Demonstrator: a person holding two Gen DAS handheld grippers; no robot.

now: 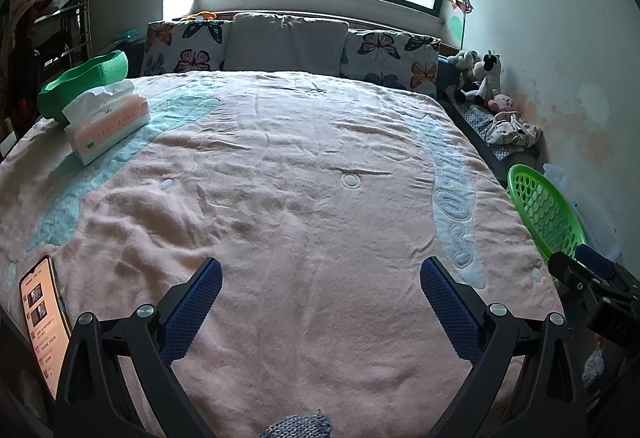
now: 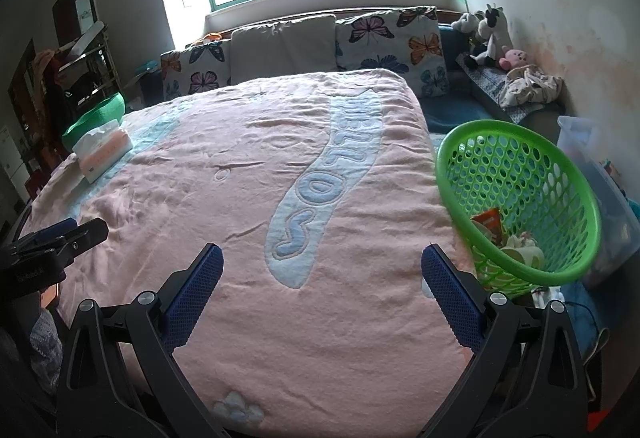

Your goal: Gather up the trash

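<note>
A green plastic basket (image 2: 520, 198) stands at the right edge of the bed, tilted; it also shows in the left wrist view (image 1: 544, 214). Inside it lie an orange wrapper (image 2: 490, 224) and crumpled white paper (image 2: 524, 250). My left gripper (image 1: 320, 302) is open and empty over the pink blanket (image 1: 300, 178) near the foot of the bed. My right gripper (image 2: 320, 290) is open and empty over the same blanket (image 2: 240, 198), just left of the basket. Each gripper shows at the edge of the other's view.
A tissue box (image 1: 108, 126) and a green cushion (image 1: 84, 78) lie at the bed's far left. A lit phone (image 1: 42, 322) lies at the near left. Pillows (image 1: 288, 42) line the head. Plush toys (image 1: 480, 78) sit by the right wall. A clear plastic bin (image 2: 600, 190) stands behind the basket.
</note>
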